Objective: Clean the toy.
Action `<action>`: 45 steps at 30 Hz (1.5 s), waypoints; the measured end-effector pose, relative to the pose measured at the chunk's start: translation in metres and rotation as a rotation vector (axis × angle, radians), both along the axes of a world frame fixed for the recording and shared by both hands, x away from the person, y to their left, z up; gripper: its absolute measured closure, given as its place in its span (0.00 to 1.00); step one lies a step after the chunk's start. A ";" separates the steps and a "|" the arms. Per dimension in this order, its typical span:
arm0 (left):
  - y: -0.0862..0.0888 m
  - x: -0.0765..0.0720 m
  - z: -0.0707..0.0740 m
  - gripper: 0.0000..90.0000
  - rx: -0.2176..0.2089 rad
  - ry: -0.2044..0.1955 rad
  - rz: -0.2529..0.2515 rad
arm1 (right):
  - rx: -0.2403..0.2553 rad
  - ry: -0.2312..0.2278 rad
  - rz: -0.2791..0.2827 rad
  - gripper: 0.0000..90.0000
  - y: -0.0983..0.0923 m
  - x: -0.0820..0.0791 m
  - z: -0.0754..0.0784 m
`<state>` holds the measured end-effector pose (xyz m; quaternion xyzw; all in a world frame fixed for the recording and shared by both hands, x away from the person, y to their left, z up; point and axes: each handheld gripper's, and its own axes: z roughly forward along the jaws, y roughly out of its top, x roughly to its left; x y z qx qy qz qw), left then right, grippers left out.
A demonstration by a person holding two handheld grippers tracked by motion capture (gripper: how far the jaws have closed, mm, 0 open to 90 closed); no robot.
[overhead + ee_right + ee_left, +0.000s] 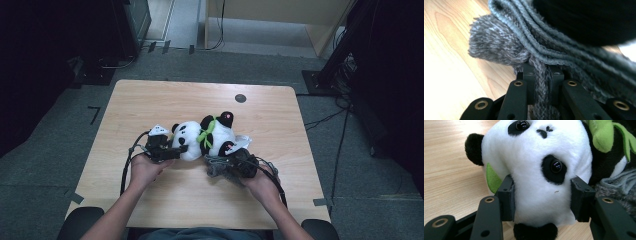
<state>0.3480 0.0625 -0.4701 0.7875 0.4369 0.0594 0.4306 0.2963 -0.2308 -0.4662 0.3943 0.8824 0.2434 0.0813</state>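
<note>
Left gripper (541,197): jaws clamped on the head of a plush panda (202,137) lying mid-table (150,100). Right gripper (541,80): jaws pinched tight on a grey knitted scarf (544,47) with a tassel end, beside the panda's body. Advice: hold the head steady, draw the scarf slowly, avoid snagging. Materials: soft white-and-black fur, glossy eyes, green felt leaf, ribbed wool, pale wood.

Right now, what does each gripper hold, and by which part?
Left gripper clamps the plush panda by its head. Right gripper is shut on the grey knitted scarf, by its cord near the tassel.
</note>
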 end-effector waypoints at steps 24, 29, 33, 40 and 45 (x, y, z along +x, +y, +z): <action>0.000 -0.001 0.000 0.53 0.000 -0.004 0.009 | 0.086 -0.051 -0.228 0.90 -0.076 0.016 0.023; -0.002 -0.003 0.003 0.53 0.018 -0.038 0.017 | 0.168 -0.094 -0.314 0.90 -0.097 0.021 0.034; 0.001 -0.001 0.006 0.53 0.016 -0.042 0.025 | 0.189 -0.087 -0.345 0.90 -0.107 0.028 0.033; 0.006 0.002 0.006 0.53 0.012 -0.037 0.031 | 0.189 -0.098 -0.392 0.90 -0.119 0.043 0.032; 0.006 0.003 0.005 0.53 0.017 -0.040 0.027 | 0.193 -0.104 -0.420 0.90 -0.129 0.058 0.028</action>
